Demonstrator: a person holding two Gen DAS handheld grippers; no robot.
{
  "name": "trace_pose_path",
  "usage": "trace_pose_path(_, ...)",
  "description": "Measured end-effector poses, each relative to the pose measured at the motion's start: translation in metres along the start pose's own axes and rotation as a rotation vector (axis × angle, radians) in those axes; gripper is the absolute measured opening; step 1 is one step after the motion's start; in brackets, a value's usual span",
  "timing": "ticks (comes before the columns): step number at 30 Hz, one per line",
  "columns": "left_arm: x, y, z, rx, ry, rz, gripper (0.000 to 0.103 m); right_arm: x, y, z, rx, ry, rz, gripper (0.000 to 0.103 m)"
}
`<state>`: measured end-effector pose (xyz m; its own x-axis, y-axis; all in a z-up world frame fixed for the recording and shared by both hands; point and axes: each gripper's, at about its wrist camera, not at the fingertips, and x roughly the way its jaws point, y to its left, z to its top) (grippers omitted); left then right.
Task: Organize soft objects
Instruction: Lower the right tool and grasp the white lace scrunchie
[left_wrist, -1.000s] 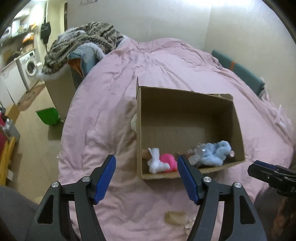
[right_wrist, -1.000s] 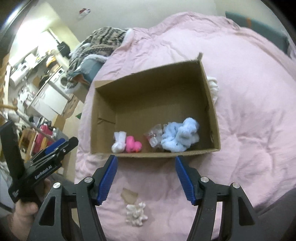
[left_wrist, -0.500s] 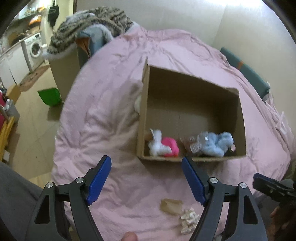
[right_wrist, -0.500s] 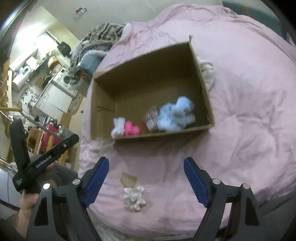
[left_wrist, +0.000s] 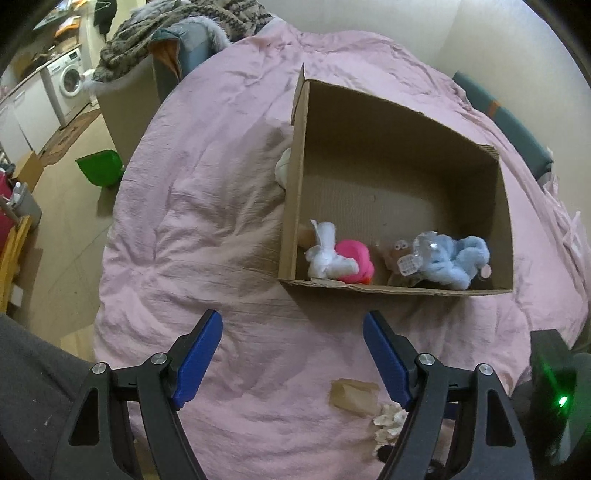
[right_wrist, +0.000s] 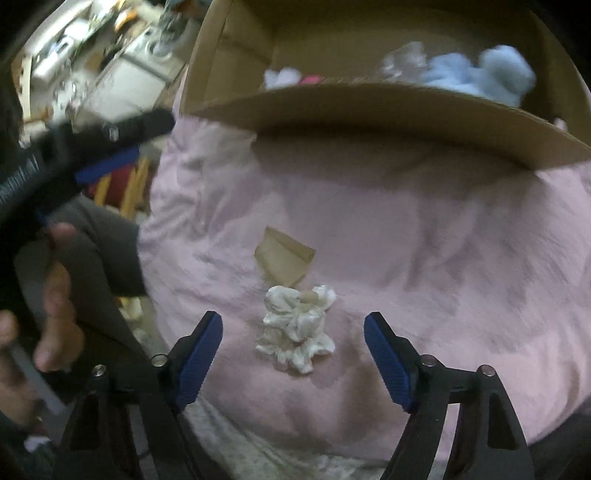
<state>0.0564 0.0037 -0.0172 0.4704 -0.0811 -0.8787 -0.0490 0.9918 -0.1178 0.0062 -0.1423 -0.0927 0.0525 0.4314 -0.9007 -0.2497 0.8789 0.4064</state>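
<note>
Right wrist view: a white plush toy (right_wrist: 297, 326) lies low centre on the pink duvet (right_wrist: 424, 236), between the spread jaws of the right gripper (right_wrist: 293, 345), untouched. Above it sit a brown scrap (right_wrist: 282, 256) and the cardboard box (right_wrist: 388, 110). Left gripper (left_wrist: 291, 354) also gapes, holding nothing.

Home bedroom, pink duvet (left_wrist: 221, 206), washing machine (left_wrist: 68, 79) beyond

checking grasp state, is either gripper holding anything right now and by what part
Nothing is held. The left gripper is open over bare bedding. The right gripper is open with the white toy lying between its fingers, not touching them.
</note>
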Motion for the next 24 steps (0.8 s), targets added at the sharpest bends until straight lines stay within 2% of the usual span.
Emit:
trace_pose_path(2, 0.005, 0.000, 0.000, 0.001, 0.008, 0.008, 0.077, 0.011, 0.001, 0.001, -0.009, 0.024, -0.005, 0.071)
trace_pose_path(4, 0.007, 0.000, 0.000, -0.008, 0.018, -0.002, 0.077, 0.020, 0.001, 0.002, -0.015, 0.052, -0.026, 0.053)
trace_pose_path(5, 0.008, 0.000, 0.000, -0.010, 0.020, -0.006, 0.077, 0.023, 0.000, 0.001, -0.017, 0.058, -0.030, 0.051)
trace_pose_path(7, 0.009, -0.001, 0.001, -0.007, 0.023, -0.007, 0.077, 0.023, -0.002, 0.001, -0.024, 0.052, -0.031, 0.035)
trace_pose_path(8, 0.010, -0.002, 0.001, -0.006, 0.024, -0.009, 0.077, 0.023, -0.003, 0.001, -0.026, 0.050, -0.032, 0.032)
trace_pose_path(10, 0.012, -0.004, 0.001, -0.001, 0.032, -0.017, 0.077, 0.024, -0.001, 0.000, -0.035, 0.045, -0.039, 0.020)
trace_pose_path(15, 0.019, -0.006, -0.005, 0.009, 0.082, -0.044, 0.076, 0.005, -0.003, 0.004, -0.034, -0.033, -0.049, 0.016)
trace_pose_path(19, 0.032, -0.014, -0.017, 0.032, 0.159, -0.082, 0.076, -0.034, -0.025, 0.009, 0.054, -0.170, -0.039, 0.016)
trace_pose_path(24, 0.041, -0.028, -0.027, 0.069, 0.200, -0.091, 0.075, -0.063, -0.046, 0.010, 0.154, -0.296, -0.029, 0.016)
